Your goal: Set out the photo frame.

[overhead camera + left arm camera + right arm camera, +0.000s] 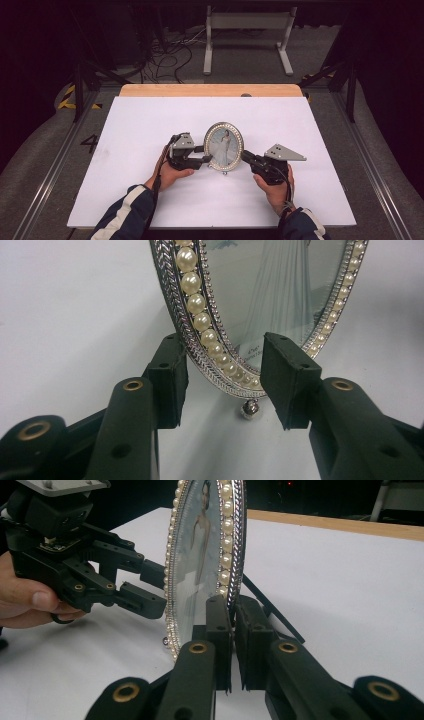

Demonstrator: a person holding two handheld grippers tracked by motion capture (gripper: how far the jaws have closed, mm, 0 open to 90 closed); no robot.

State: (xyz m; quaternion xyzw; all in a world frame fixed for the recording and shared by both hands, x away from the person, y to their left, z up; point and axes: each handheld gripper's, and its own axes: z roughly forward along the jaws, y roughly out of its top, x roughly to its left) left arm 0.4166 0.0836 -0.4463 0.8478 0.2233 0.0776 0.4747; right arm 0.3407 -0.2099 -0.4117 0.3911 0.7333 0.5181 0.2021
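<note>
An oval picture frame (224, 146) with a pearl-studded silver rim stands upright near the middle of the white table (150, 120), held from both sides.

The right gripper (246, 156) comes at it from about 4 o'clock of the frame. In the right gripper view its jaws are narrowed to a thin gap and pinch the frame's (207, 555) rim edge-on, one pad on the picture side and one behind, so the frame rises straight up from between them at 12 o'clock.

The left gripper (204, 153) sits at about 8 o'clock of the frame in the high view. In the left gripper view its jaws stand at a middling width with the lower curve of the frame (220, 360) between them; the left pad lies against the rim's outer edge, the right pad sits in front of the glass, and firm pressing cannot be told. A small metal ball foot (249, 408) shows under the rim, between the pads.
</note>
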